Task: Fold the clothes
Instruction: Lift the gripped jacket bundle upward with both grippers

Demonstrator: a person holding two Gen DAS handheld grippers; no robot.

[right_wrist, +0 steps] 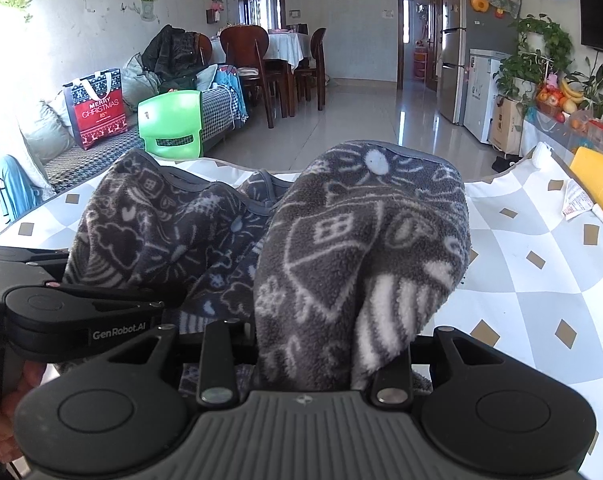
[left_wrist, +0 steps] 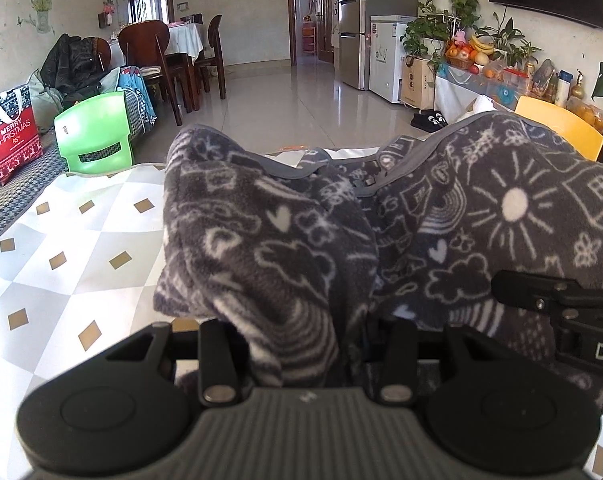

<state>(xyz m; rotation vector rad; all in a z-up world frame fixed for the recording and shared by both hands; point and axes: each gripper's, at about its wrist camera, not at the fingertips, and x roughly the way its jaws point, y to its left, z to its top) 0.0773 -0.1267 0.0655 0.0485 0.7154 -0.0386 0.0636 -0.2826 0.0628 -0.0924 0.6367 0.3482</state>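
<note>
at the near edge of the bench, from the tongs outward:
left tongs (left_wrist: 307, 344): narrow, clamped on a bunched fold of the fleece garment (left_wrist: 285, 248), which rises from between them toward 12 o'clock.
right tongs (right_wrist: 313, 344): narrow, gripping another bunched fold of the same garment (right_wrist: 365, 248); their black body also shows in the left view at 3 o'clock.
left tongs in the right view (right_wrist: 81, 308): at 9 o'clock, just beside the garment, a hand (right_wrist: 5, 412) under them.
fleece garment: dark grey with white doodles, held up in two humps over the bench, grey-trimmed edge sagging between them.
bench (left_wrist: 73, 248): covered by a white and grey diamond-pattern cloth.
beyond, 10 o'clock: green chair (left_wrist: 95, 136), christmas bag (left_wrist: 11, 132).
beyond, 2 o'clock: yellow chair (left_wrist: 557, 124).
</note>
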